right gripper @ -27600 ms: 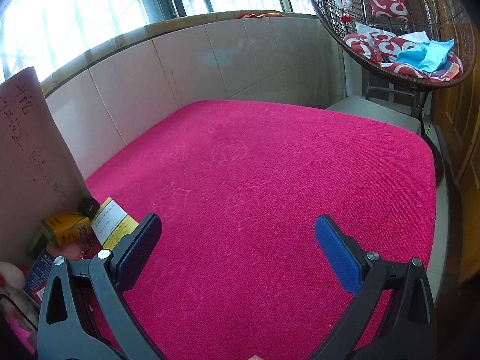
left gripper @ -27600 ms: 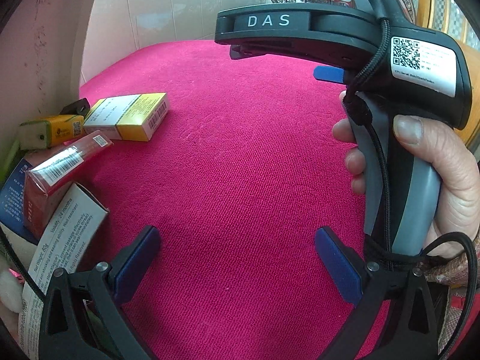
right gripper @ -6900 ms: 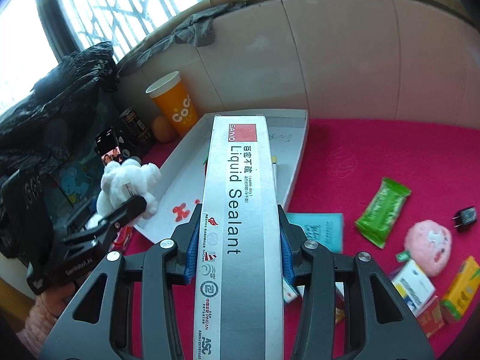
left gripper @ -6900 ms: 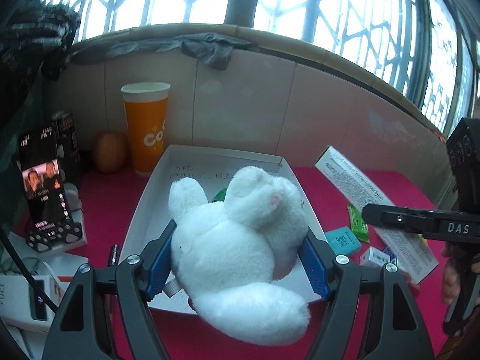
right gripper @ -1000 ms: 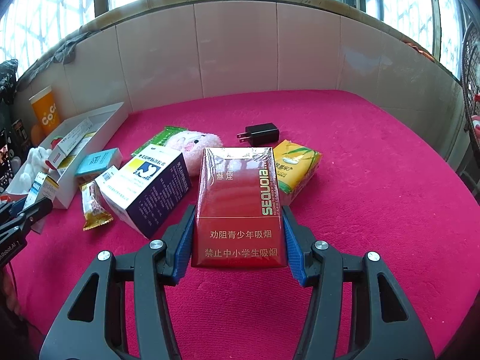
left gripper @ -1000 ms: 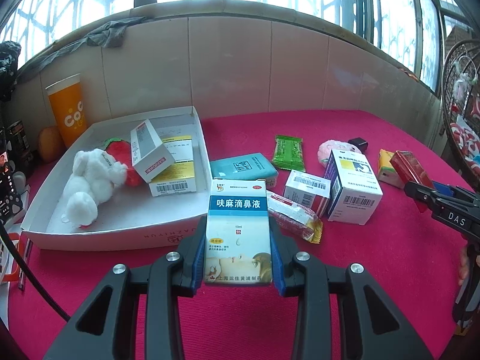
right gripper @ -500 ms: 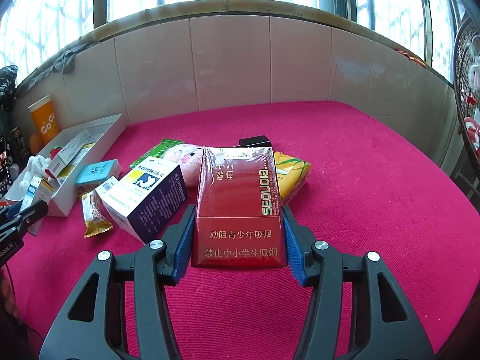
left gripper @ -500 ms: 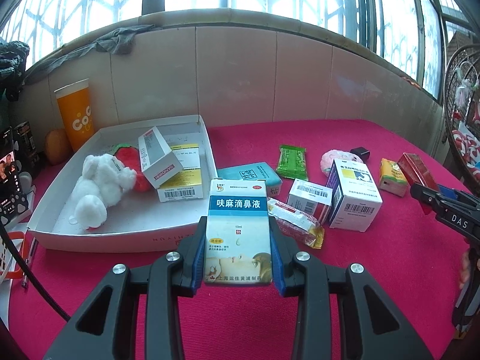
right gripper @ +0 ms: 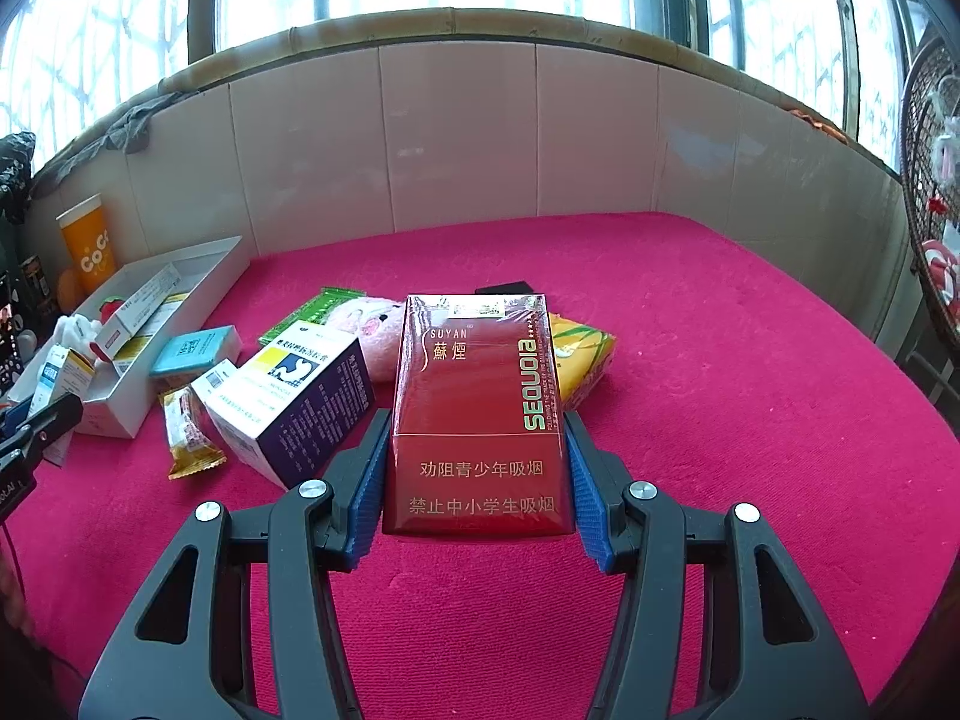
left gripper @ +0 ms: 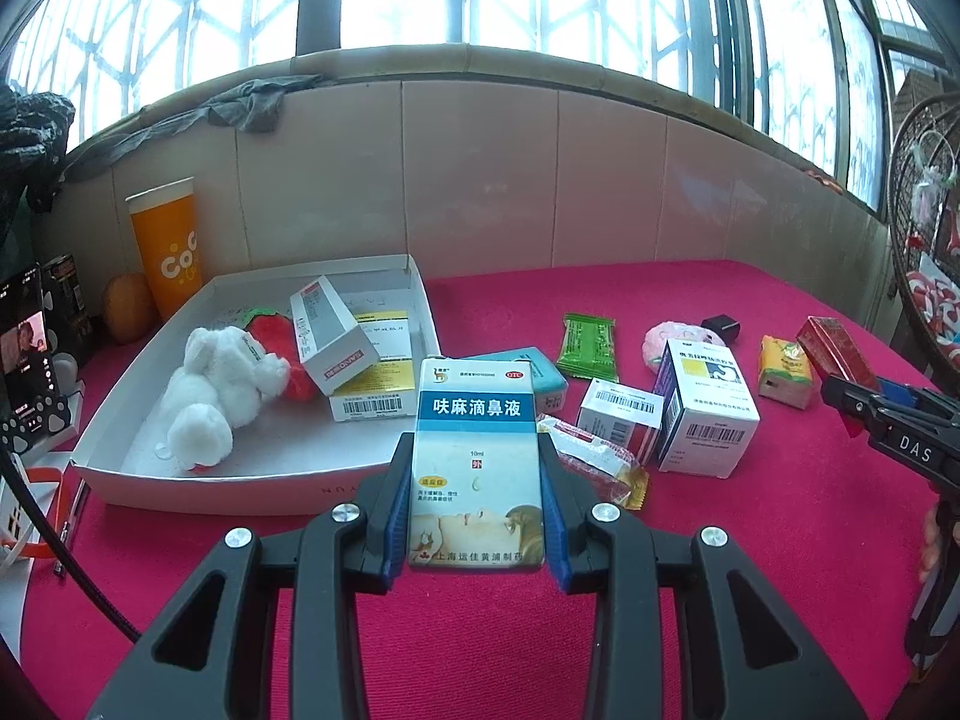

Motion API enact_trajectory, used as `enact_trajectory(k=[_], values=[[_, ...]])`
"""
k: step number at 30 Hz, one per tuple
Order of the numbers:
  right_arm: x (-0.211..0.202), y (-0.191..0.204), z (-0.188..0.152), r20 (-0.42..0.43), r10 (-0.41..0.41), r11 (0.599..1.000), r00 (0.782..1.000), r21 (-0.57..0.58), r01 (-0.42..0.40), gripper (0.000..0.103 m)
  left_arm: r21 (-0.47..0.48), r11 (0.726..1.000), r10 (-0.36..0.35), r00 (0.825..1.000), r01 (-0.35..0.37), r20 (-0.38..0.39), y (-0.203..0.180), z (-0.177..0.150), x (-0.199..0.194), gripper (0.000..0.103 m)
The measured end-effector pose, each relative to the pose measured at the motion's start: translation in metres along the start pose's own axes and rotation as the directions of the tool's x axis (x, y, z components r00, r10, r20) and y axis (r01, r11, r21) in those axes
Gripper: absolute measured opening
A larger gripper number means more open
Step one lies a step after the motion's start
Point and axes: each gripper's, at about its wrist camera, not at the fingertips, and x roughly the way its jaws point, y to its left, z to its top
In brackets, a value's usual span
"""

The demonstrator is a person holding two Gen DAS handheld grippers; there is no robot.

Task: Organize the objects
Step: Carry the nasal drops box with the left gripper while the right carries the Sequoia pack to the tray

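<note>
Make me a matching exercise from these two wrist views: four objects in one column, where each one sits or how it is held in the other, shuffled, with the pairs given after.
Things:
1. blue-and-white medicine box
2. red cigarette pack
3. white plush toy
4. orange cup

Places:
A. lying inside the white tray
B. clamped in the right gripper
C. standing behind the tray, by the tiled wall
D. clamped in the left gripper

Pairs: 1-D, 2-B, 3-A, 4-C
</note>
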Motion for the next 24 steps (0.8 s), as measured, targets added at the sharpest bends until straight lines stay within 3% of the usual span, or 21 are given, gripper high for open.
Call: enact_trajectory(k=[11, 24], values=[[-0.003, 0.023, 0.000, -0.008, 0.059, 0.998, 0.998, -0.033, -0.059, 0.054, -0.091, 0.996, 0.024, 1.000, -0.024, -0.002, 0.030, -0.002, -0.008, 0.036], [-0.009, 0.046, 0.010, 0.000, 0.095, 0.992, 0.996, -0.080, -0.094, 0.053, -0.117, 0.992, 0.041, 0.999, -0.039, 0.014, 0.044, 0.001, -0.017, 0.036]])
